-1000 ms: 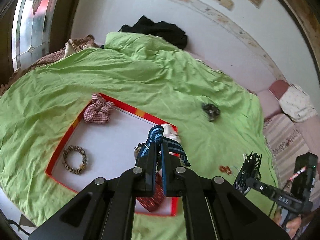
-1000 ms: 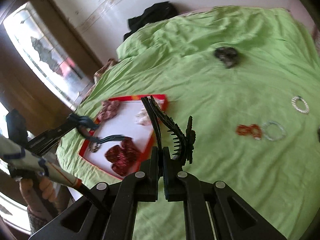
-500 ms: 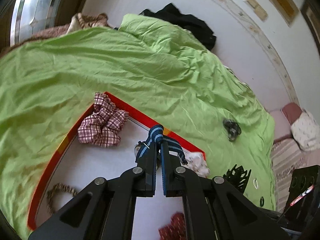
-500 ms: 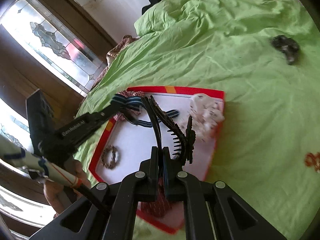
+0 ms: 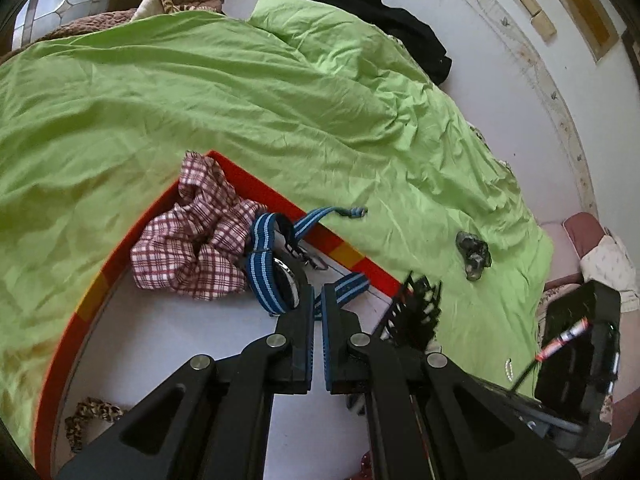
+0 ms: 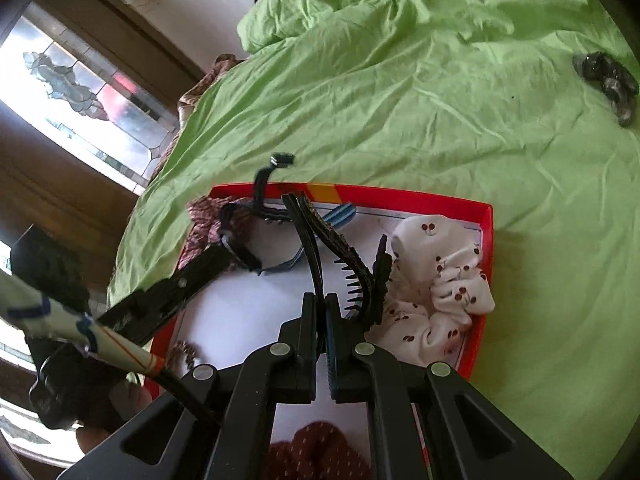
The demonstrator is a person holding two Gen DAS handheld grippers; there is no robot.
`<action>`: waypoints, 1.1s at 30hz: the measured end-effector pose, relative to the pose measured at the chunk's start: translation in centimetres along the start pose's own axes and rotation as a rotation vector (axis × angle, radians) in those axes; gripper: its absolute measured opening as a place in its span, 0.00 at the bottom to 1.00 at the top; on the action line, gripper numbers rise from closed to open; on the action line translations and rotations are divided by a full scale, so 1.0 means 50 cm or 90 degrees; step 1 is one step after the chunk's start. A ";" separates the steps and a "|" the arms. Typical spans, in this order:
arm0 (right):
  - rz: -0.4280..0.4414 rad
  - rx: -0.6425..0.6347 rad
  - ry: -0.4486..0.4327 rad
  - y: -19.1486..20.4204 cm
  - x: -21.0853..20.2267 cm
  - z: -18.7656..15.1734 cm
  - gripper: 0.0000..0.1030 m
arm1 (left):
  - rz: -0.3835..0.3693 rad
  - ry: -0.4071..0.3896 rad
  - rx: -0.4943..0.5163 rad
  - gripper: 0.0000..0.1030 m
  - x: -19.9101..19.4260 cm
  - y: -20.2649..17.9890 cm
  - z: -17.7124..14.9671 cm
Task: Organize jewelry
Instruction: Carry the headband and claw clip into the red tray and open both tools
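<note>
Two tongs clenched: left (image 5: 318, 300) gripping striped woven strap (image 5: 260, 264), right (image 6: 322, 308) toothed plastic clip (image 6: 352, 264).

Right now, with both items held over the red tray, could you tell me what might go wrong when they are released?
1. The watch held by the left claw has one strap end lying past the red tray rim, so it may end up draped over the edge.
2. The right claw holds the black hair clip beside the cherry-print scrunchie; its teeth might snag the fabric.
</note>
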State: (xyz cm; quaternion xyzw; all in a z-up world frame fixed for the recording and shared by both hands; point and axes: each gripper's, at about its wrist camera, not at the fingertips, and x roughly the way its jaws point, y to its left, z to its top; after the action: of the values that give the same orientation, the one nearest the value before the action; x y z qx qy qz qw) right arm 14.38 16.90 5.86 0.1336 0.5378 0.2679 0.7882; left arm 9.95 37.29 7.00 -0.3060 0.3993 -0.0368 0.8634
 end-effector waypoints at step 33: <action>-0.122 -0.102 -0.092 0.015 -0.155 -0.107 0.48 | 0.049 -0.099 0.030 0.63 -0.075 -0.010 -0.032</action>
State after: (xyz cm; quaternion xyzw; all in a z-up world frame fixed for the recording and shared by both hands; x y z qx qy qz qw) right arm 7.09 12.68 10.19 0.0368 0.4668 0.2231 0.8550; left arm 6.37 37.27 8.99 -0.2722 0.3418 0.0112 0.8994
